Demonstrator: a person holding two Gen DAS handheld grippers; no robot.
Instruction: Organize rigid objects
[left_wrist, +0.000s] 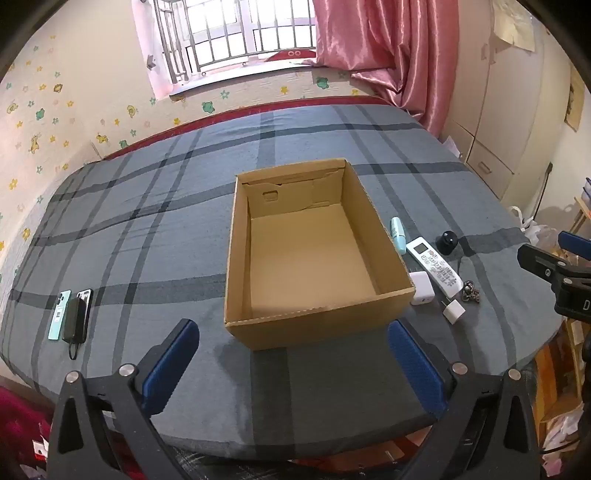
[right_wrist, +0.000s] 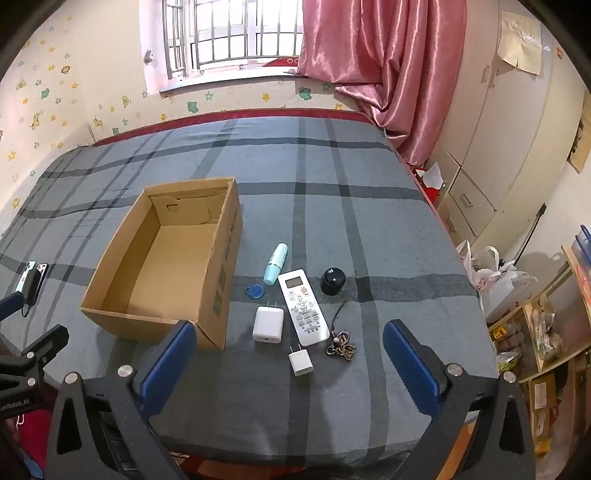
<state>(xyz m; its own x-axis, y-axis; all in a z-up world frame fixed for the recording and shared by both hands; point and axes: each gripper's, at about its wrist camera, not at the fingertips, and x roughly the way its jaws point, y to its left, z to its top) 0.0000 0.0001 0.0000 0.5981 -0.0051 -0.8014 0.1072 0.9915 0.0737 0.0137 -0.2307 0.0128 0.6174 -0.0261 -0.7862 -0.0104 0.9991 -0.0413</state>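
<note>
1. Blue-padded left gripper (left_wrist: 291, 363) hangs with jaws wide apart, nothing between them, aimed down at the near wall of the cardboard box (left_wrist: 391, 295); likely staged as the start pose.
2. Right gripper (right_wrist: 290, 365) is likewise spread wide and empty, hovering over the items to the right of the box.
3. Just right of the box: large white charger (right_wrist: 268, 325), small white plug (right_wrist: 300, 363), white remote (right_wrist: 303, 307), blue round tag (right_wrist: 255, 290), mint tube (right_wrist: 276, 264).
4. Further right of the box: black cap (right_wrist: 332, 281), key bunch (right_wrist: 341, 347).
5. Well left of the box: two phones with a black power bank (left_wrist: 75, 319) on top.
6. Box is open and empty on the plaid bedsheet (left_wrist: 147, 240), central, so probably the container for everything; nothing sorted yet.
</note>
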